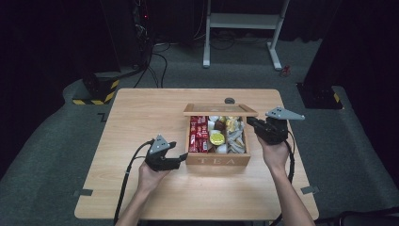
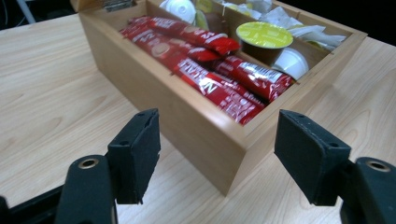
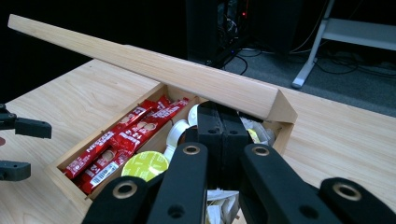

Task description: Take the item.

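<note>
Lit evenly from overhead, leaving the table [image 1: 141, 122] bright while the surrounding room is falling away into near black. Casting only soft, short shadows beside the wooden box [image 1: 217, 160]. Glaring faintly off the red packets [image 2: 205, 70]. Blurring slightly on the near jaws in both gripper views. Looking soft and low in detail in the high view.

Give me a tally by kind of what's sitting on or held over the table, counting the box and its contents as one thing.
Wooden tea box: 1
Handheld grippers: 2, the left gripper and the right gripper
Small dark round object behind the box: 1
Total: 4
</note>
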The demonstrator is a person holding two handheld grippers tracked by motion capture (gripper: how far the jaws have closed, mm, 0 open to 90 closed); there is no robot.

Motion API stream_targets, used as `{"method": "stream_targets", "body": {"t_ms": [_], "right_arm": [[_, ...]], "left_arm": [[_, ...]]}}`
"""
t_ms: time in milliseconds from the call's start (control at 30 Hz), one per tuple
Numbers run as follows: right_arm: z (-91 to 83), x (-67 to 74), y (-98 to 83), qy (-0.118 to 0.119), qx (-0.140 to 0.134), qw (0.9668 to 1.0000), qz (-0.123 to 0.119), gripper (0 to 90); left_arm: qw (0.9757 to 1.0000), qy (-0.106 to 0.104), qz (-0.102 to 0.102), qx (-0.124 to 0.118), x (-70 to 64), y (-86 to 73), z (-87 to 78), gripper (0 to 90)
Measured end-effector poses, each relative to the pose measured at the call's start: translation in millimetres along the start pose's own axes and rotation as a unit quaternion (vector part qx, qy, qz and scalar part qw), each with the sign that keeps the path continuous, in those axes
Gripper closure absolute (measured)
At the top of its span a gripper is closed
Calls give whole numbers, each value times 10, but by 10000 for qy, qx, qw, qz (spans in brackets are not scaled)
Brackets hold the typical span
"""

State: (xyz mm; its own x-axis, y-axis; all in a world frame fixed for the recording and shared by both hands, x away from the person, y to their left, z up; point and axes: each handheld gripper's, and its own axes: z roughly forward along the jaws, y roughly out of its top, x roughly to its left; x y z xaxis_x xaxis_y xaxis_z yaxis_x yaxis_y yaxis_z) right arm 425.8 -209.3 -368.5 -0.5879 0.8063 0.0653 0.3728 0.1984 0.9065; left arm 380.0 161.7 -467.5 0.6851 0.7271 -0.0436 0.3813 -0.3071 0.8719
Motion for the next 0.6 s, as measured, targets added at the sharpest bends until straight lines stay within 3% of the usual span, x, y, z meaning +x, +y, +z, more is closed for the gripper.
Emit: {"method": "stream_targets", "body": {"t_ms": [100, 367, 600], "right_arm": [[33, 5, 19, -27, 43, 10000, -39, 900], [61, -4, 49, -13, -3, 10000, -48, 900], [82, -1, 76, -36, -12, 10000, -88, 892]], "left_arm": [[9999, 7, 125, 16, -46, 53, 40, 320], [9998, -56, 185, 42, -97, 127, 117, 310], [9993, -85, 356, 69, -182, 232, 204, 271]]}}
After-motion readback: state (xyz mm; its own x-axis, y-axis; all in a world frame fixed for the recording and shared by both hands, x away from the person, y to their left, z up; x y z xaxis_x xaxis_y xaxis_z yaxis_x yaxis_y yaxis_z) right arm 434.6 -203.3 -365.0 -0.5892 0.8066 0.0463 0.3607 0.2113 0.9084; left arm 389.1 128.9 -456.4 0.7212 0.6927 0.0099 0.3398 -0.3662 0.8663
